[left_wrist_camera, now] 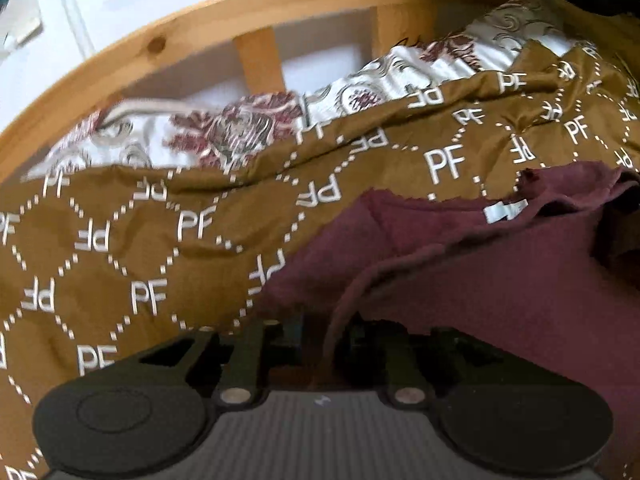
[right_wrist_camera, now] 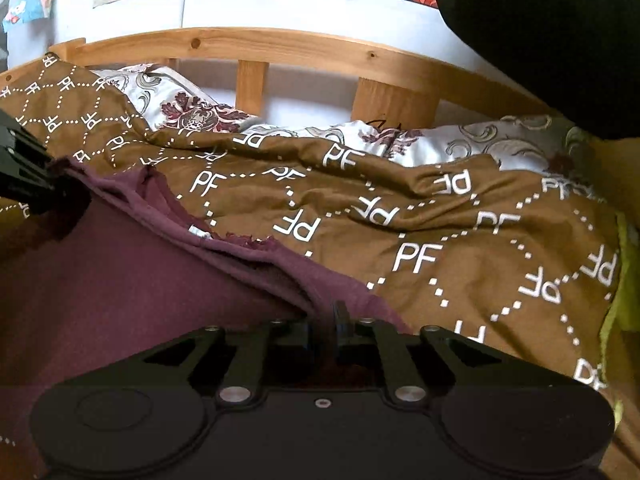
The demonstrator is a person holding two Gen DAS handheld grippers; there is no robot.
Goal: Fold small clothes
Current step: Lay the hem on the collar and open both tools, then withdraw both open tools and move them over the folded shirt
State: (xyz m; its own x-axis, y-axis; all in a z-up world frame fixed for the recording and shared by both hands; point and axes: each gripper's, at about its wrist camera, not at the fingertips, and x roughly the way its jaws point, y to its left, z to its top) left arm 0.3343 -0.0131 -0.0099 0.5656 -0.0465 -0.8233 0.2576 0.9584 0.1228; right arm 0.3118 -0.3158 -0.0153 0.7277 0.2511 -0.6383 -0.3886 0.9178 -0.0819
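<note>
Inspecting one maroon garment (left_wrist_camera: 500,288), lying spread on the brown bedcover (left_wrist_camera: 120,240) toward the headboard (left_wrist_camera: 260,4) edge of the bed. Left tongs (left_wrist_camera: 320,340) closing on a fold of the maroon cloth at one side; right tongs (right_wrist_camera: 324,332) pinching the hem at the opposite side, fingers drawn together on fabric. Judging the cloth soft, light and limp, likely to sag and crease between grips; frayed edge and white label (left_wrist_camera: 504,212) near the neckline suggesting care there. Holding at seams or hem corners looking soundest. Counting: one garment, one bedcover, two patterned pillows (right_wrist_camera: 192,112) along the headboard.
</note>
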